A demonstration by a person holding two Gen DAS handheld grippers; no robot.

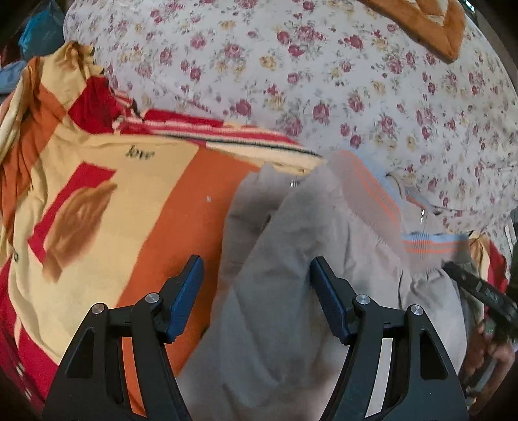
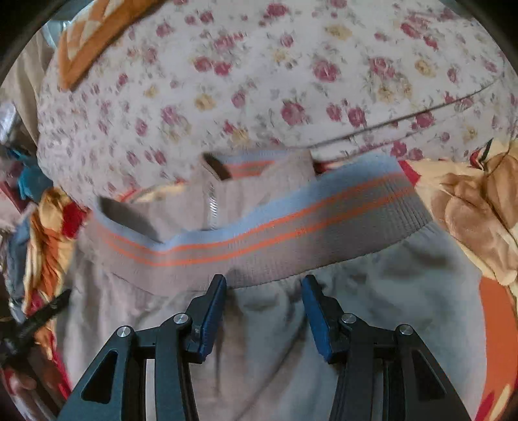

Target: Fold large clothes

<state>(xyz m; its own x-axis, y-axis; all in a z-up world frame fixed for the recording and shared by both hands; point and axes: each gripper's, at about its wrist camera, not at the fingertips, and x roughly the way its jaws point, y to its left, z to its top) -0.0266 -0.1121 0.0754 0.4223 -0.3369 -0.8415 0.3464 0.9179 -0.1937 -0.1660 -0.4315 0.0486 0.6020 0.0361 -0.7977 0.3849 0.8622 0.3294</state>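
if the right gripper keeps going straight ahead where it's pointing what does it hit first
Most likely the ribbed waistband of the grey jacket, just beyond the open right gripper. Depth is unclear, so it may touch the jacket body first.

Both wrist views look down closely, somewhat blurred, sharing the grey jacket point(image 1: 285, 275) point(image 2: 259, 324) and floral sheet point(image 1: 323, 81) point(image 2: 259, 81).

a white sheet printed with small red and yellow roses point(image 1: 323, 64) covers the far side. an orange, cream and red patchwork blanket point(image 1: 145, 200) lies near left, an orange checked cushion point(image 1: 430, 26) far right.
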